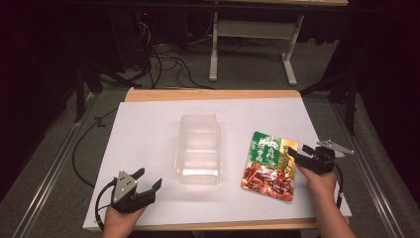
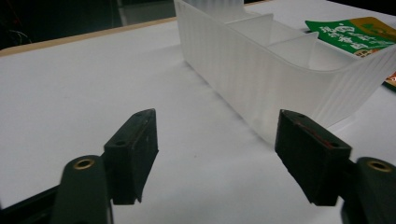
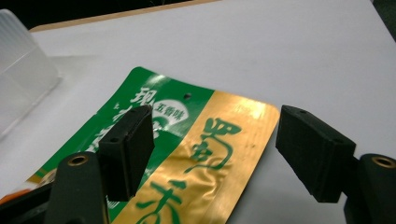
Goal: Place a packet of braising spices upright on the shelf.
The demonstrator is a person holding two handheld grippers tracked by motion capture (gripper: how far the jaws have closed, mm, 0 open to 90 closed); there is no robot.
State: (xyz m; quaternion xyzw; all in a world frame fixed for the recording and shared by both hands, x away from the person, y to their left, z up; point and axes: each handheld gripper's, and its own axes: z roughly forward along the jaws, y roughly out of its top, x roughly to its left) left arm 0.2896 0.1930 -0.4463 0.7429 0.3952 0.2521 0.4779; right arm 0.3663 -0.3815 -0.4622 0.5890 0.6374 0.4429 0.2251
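A clear plastic divided tray (image 1: 198, 148) stands in the middle of the white table; the left gripper view shows its ribbed wall (image 2: 261, 79) close ahead on the right. A flat green and gold food packet (image 1: 269, 166) lies to the tray's right, face up. My left gripper (image 1: 148, 179) rests open near the front left, a short way from the tray's near corner, with nothing between its jaws (image 2: 217, 154). At the packet's right edge my right gripper (image 1: 297, 152) is open, its jaws spread over the packet's gold corner (image 3: 219, 149).
The white sheet (image 1: 148, 124) covers a wooden table with bare room at the left and back. Black cables (image 1: 84, 148) trail off the left side. A white desk frame (image 1: 252, 39) and more cables stand on the floor beyond.
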